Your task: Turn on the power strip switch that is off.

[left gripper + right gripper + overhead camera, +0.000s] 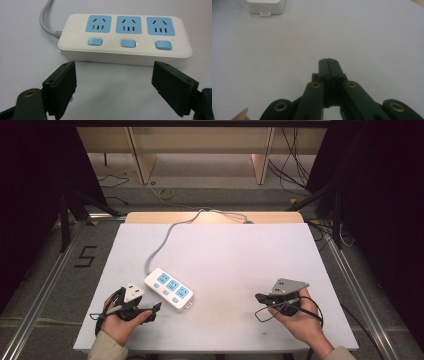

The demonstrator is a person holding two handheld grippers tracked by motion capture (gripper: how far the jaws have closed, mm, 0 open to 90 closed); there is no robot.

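High view: the power strip [169,289] is lying on the white table [225,255], its grey cable [165,237] running off toward 12 o'clock. The left gripper [156,309] is sitting at the strip's 7 o'clock, jaws spread wide, empty. The right gripper [260,297] is resting well apart at 3 o'clock, jaws pressed together, gripping nothing.

Power strip [169,289] lies on table [240,255], just right of left gripper [156,307]

bright even overhead light, soft faint shadows, dark surroundings, near gripper parts blurred
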